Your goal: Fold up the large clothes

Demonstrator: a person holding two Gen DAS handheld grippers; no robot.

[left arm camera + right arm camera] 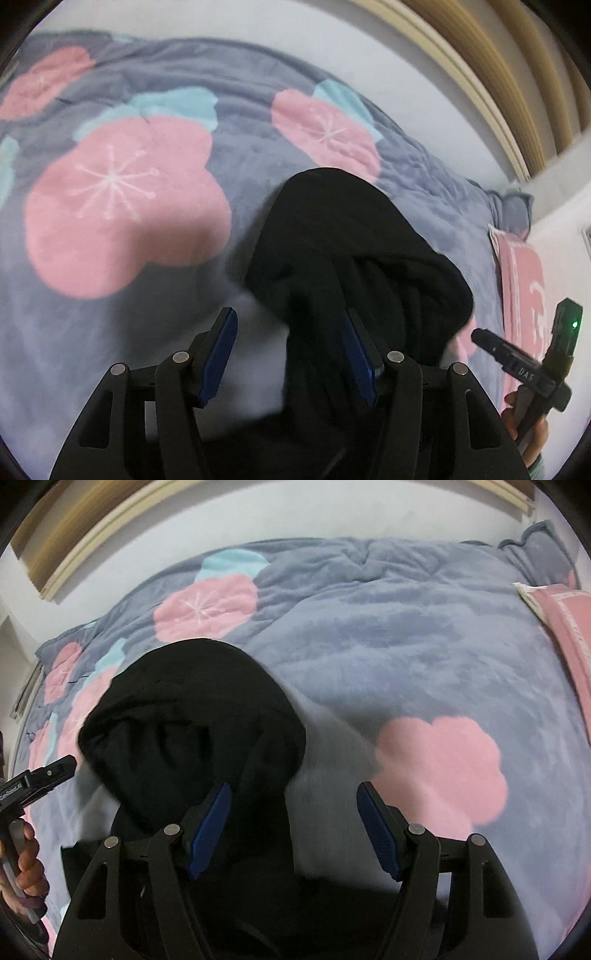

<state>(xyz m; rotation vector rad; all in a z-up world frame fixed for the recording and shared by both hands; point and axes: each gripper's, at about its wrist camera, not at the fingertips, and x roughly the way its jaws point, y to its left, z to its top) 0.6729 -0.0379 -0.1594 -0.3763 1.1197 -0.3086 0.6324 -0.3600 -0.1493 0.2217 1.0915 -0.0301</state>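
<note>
The black garment [354, 251] lies bunched on the bed [110, 332]: soft, limp, light. Both hand-held grippers, left [291, 354] and right [295, 830], stand open, holding nothing. Grasp at an outer edge.

1 black garment [354, 251], 1 flowered grey blanket [406, 646], 1 pink pillow [569, 627], 2 grippers: left gripper [291, 354], right gripper [295, 827]

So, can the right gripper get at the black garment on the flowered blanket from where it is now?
Probably yes. The right gripper is open, with the crumpled black garment just ahead on the grey flowered blanket. Its left finger already overlaps the cloth, and nothing lies in between.
</note>
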